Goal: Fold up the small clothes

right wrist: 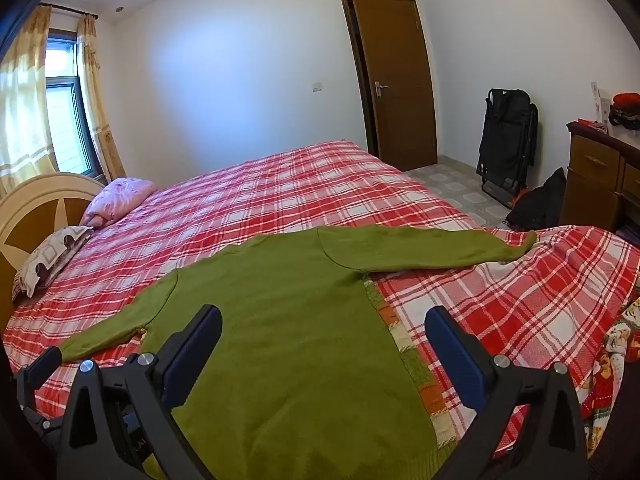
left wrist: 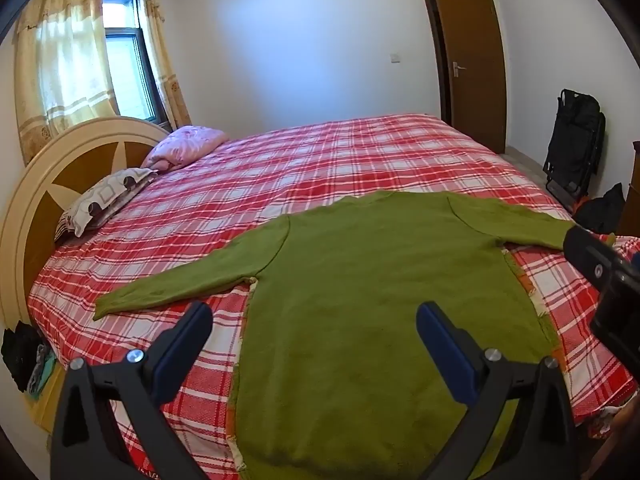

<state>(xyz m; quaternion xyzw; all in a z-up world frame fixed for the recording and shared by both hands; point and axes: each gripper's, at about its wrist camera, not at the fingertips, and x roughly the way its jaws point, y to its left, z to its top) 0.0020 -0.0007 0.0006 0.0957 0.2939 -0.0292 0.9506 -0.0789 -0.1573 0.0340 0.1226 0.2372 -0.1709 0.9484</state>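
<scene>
A green long-sleeved knitted sweater (left wrist: pixel 360 280) lies flat on the bed with the red, white and pink plaid cover (left wrist: pixel 320 160), filling the lower centre of the left wrist view and the lower middle of the right wrist view (right wrist: pixel 280 320). Both sleeves are stretched out sideways; one cuff reaches the lower left of the left view, the other runs to the right edge of the bed. A strip of patterned orange and cream cloth (right wrist: pixel 404 344) peeks out from under the sweater's right edge.

The left hand-held gripper (left wrist: pixel 314 320) hovers above the sweater's body at the bottom of its frame, its blue-padded jaws spread wide with nothing between them. The right hand-held gripper (right wrist: pixel 324 322) hangs likewise at the bottom of its own frame, jaws wide apart and holding nothing; its black body also shows at the right edge of the left view.

At the left of both views stand a cream and brown rounded headboard (left wrist: pixel 60 168), a grey patterned pillow (left wrist: pixel 104 200) and a pink pillow (left wrist: pixel 184 148). A brown wooden door (right wrist: pixel 396 80) sits in the upper right, with a folded black chair (right wrist: pixel 508 140) against the wall beside it.
</scene>
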